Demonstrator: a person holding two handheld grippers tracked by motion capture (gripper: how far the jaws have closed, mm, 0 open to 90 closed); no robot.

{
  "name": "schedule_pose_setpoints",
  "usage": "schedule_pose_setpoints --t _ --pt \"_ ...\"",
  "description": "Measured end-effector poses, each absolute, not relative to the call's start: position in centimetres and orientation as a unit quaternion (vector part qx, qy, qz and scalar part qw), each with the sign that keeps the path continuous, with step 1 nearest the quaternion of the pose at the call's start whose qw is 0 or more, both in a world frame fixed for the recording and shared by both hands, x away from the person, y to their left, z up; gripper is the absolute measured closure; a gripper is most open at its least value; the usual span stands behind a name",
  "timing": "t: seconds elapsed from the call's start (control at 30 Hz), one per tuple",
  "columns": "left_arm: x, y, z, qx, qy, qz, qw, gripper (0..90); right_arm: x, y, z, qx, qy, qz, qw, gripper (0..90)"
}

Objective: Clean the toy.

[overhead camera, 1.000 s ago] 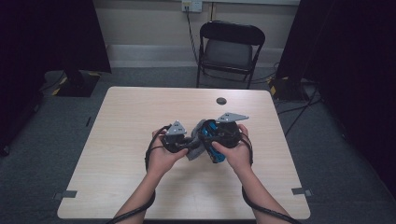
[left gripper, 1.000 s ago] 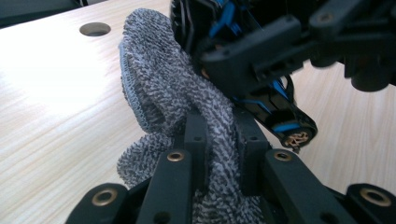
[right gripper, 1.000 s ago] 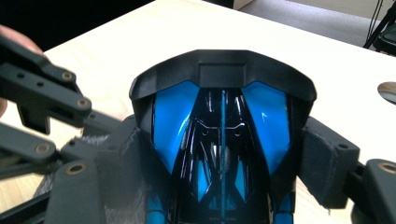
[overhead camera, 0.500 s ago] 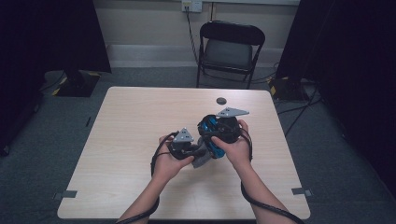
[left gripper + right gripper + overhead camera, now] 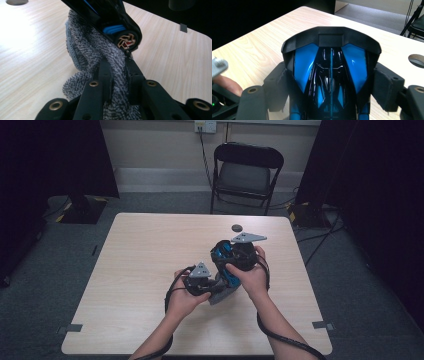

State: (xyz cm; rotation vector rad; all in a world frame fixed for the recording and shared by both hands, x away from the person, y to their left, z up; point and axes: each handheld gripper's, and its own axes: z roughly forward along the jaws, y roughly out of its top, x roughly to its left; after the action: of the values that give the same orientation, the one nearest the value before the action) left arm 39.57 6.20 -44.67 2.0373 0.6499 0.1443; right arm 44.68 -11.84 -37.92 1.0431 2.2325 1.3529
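The person's forearms are bare; no sleeve is visible. The left gripper (image 5: 201, 281) has a black body with a grey three-cornered plate on top, and a black cable hangs from it in a loop. Its two black jaws have brass-coloured screws at the joints. The right gripper (image 5: 239, 255) is also black, with a larger grey plate, brass-coloured screws and dark grey pads (image 5: 387, 86). Its black cable runs along the right forearm.

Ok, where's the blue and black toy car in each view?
High view: toy car right of centre, clamped in the right gripper.
Left gripper view: top centre, wheel against the grey cloth.
Right gripper view: centre, between the jaws.
Shared landmark: table hole.
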Motion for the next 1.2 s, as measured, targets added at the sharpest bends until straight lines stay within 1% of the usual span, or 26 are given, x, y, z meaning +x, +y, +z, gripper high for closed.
schedule_pose_setpoints --t 0.57,0.77,1.0,1.2 --pt "38.9 5.5 -45.5 0.844 0.25 0.036 0.473 78.3 44.9 -12.0 -37.4 0.371 0.776 0.482 0.166 25.5" --pt "38.9 5.7 -45.4 0.849 0.247 0.041 0.466 78.4 45.1 -12.3 -37.3 0.378 0.769 0.49 0.163 25.6" --pt "39.5 7.8 -45.6 0.851 0.268 0.055 0.448 78.4 45.1 -13.2 -37.2 0.38 0.766 0.492 0.163 25.5" --pt "40.4 10.5 -45.2 0.841 0.297 0.077 0.445 78.3 44.9 -13.8 -37.7 0.382 0.768 0.489 0.16 25.5"
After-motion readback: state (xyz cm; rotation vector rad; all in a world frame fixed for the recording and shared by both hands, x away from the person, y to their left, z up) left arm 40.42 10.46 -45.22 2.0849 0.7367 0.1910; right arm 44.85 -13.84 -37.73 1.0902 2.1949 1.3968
